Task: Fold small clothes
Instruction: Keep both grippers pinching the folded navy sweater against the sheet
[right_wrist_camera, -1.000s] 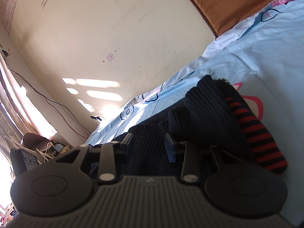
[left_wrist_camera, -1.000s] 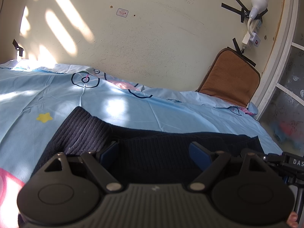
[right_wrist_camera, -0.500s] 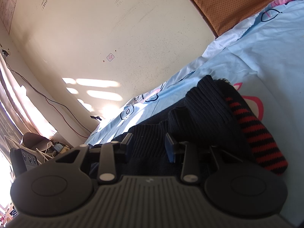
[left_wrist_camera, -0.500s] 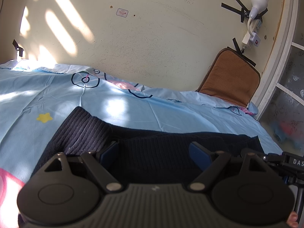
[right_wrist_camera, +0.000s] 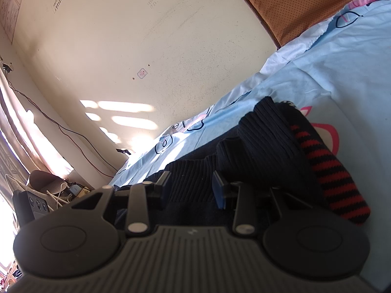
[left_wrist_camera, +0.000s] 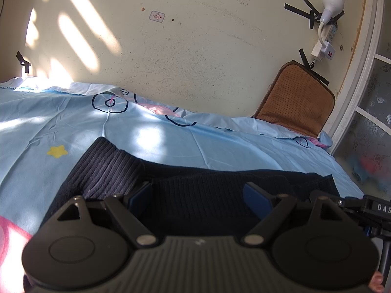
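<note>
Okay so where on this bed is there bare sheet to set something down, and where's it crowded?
Bare blue bedsheet lies between the dark knit sweater and the wall, and left of the sweater's ribbed cuff around the yellow star. It is crowded close in: both open claws, left and right, sit over the sweater, beside a red-striped sleeve.

1. My left gripper (left_wrist_camera: 198,196) body hides the near part of the dark knit garment (left_wrist_camera: 207,195).
2. I cannot tell the garment's type.
3. The small wall sticker (left_wrist_camera: 156,16) is too small to read.
4. The brown cushion (right_wrist_camera: 300,2) is cut off at the top edge in the right wrist view.
</note>
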A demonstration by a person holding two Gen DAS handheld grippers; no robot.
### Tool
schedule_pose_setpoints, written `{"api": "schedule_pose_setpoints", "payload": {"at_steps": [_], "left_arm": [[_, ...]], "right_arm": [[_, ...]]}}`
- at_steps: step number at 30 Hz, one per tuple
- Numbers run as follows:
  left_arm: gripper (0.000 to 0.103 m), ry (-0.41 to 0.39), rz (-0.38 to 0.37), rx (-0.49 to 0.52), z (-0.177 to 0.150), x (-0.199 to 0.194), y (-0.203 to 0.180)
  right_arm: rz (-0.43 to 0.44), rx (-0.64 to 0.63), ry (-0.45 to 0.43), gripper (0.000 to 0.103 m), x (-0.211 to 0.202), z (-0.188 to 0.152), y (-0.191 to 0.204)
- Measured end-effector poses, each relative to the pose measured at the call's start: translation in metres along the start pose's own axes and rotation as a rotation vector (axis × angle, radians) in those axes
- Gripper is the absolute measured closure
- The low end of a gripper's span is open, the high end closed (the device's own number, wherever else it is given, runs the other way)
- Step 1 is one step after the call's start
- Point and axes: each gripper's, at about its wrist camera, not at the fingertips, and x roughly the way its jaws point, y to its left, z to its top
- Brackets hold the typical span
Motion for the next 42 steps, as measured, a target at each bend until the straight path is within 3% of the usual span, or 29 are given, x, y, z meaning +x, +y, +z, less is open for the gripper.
{"api": "schedule_pose_setpoints", "payload": {"at_steps": [36,42], "left_arm": [[0.022,0.0,0.008,0.004,0.001,0.0006,0.0018],[0.022,-0.021,-0.024,-0.014,0.0017,-0.0044,0.0067]], "right_arm": [[0.001,-0.002,0.001,0.063,0.0005,0.0009,-0.0001],[0.002,-0.001,0.001,0.063,0.0002,0.0006,-0.0001]]}}
